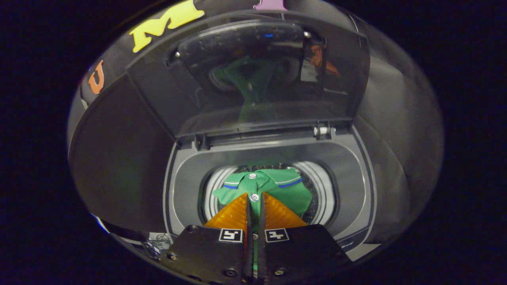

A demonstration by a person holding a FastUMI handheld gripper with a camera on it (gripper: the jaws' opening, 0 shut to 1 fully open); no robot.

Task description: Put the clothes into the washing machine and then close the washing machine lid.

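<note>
- Pinching a green shirt (273, 188), that's what the gripper (255, 196) is at: both fingers are pressed nearly together with a strip of the cloth caught in the narrow gap between them.
- Shirt's a polo type, with a collar that has white and blue stripes along its edge and a couple of white buttons down the front. One button sits right at the fingertips.
- It hangs over the round mouth of the drum (321, 190), collar on the far side from the fingers, and the cloth covers most of the opening. Can't tell whether it's touching the drum's bottom or dangling.
- Washer (356, 186) is a top loader with a grey rim around the drum's mouth.
- Lid (253, 75) is up, standing open beyond the drum on its hinge at the back edge. It's dark and see-through-ish, and there's a faint green reflection of the shirt in it.
- Ribbed pale walls of the drum show on both sides of the shirt.
</note>
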